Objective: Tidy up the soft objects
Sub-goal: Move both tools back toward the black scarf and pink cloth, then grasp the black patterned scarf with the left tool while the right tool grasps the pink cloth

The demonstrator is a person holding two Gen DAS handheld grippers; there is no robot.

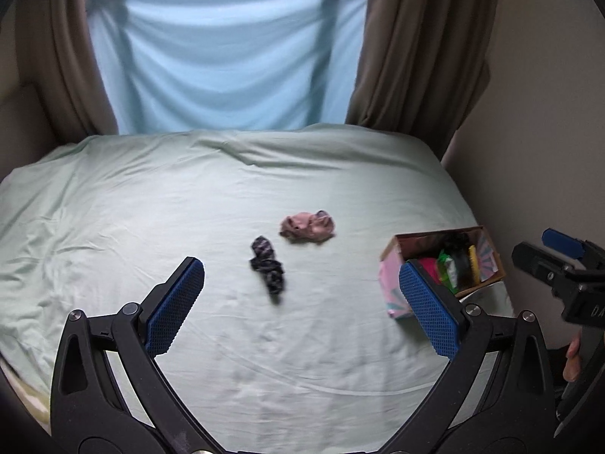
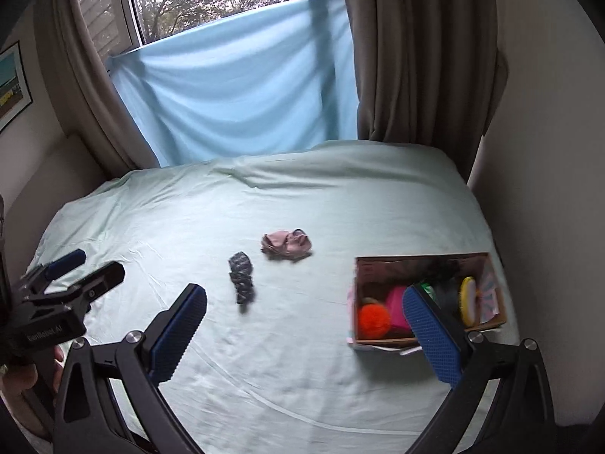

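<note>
A dark patterned cloth piece lies on the pale green bed sheet, with a crumpled pink cloth just beyond it. Both also show in the right wrist view, the dark cloth and the pink cloth. A cardboard box at the bed's right edge holds an orange pompom, a pink item and a yellow-rimmed item. My left gripper is open and empty, short of the dark cloth. My right gripper is open and empty, near the box.
A light blue sheet hangs over the window behind the bed, with brown curtains on both sides. A wall runs close along the bed's right side. The other gripper shows at each view's edge.
</note>
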